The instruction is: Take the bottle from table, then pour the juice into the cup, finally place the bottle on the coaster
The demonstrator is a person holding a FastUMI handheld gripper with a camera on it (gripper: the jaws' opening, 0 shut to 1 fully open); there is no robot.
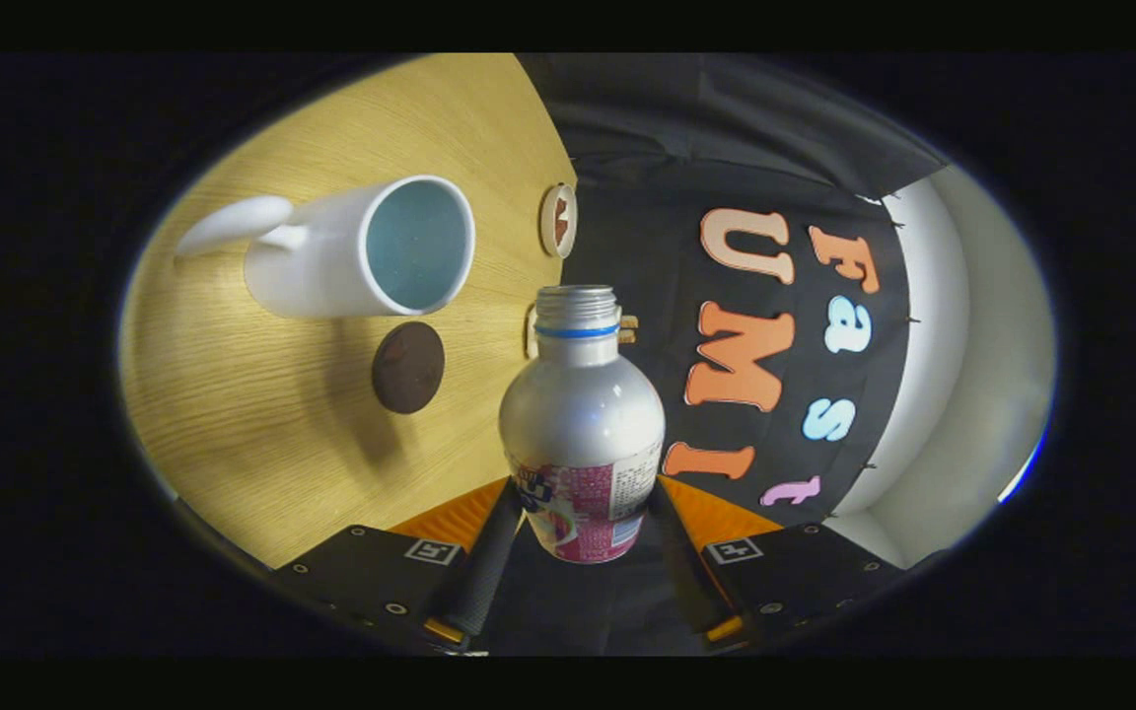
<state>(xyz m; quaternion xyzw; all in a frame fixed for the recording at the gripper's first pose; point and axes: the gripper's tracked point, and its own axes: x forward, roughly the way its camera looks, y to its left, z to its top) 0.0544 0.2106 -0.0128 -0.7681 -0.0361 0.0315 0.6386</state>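
Note:
My gripper [583,508] is shut on a silver bottle [583,414] with a pink label, holding it by its lower body between both fingers. The bottle has no cap and a blue ring at its neck. The view is rolled on its side, so the bottle lies roughly level with the wooden table [262,434]. A white cup [331,266] with a pale blue inside stands beyond the fingers, its opening apart from the bottle's mouth. No stream of juice is visible. A dark brown round coaster [408,367] lies on the table between the cup and the bottle.
A small round wooden disc [558,220] sits at the table's far edge against the black cloth wall [647,247]. Another small wooden piece [532,330] peeks out behind the bottle's neck. A white panel [962,345] stands past the cloth.

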